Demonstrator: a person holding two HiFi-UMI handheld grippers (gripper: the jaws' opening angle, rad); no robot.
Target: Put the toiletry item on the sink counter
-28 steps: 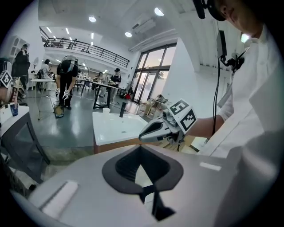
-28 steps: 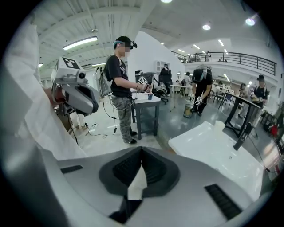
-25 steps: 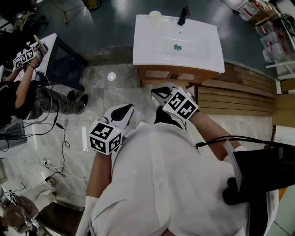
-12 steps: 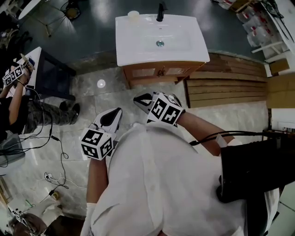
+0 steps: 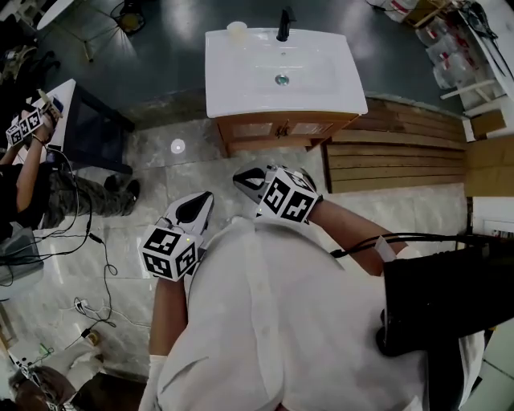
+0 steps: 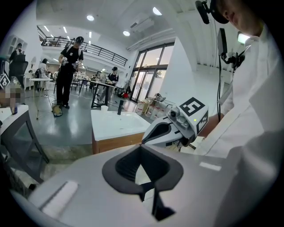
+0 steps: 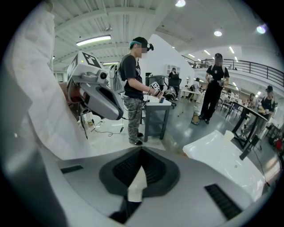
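1 small, pale, round toiletry container [image 5: 236, 27] stands upright on the white rectangular sink counter [image 5: 241, 88]. It sits at the far left corner, just beside the black tap [image 5: 283, 22] and well ahead of both pairs of jaws. The counter tops a wooden vanity cabinet [image 5: 277, 128].

Left gripper [image 6: 141, 150]: the jaws are brought together, with the black pads meeting at the tips. Only a pale sliver shows in the slit behind them, and nothing held can be made out. The counter lies beyond and left of these jaw tips; the other gripper lies beyond and to their right.

Right gripper [image 7: 141, 153]: the jaws are likewise closed tip to tip, with a similar pale sliver behind. The counter lies beyond and to their right.

In the head view the 2 grippers are held close against the person's white shirt [image 5: 297, 321]. Their jaws point away from the body, above a pale stone-tiled floor [image 5: 201, 168].
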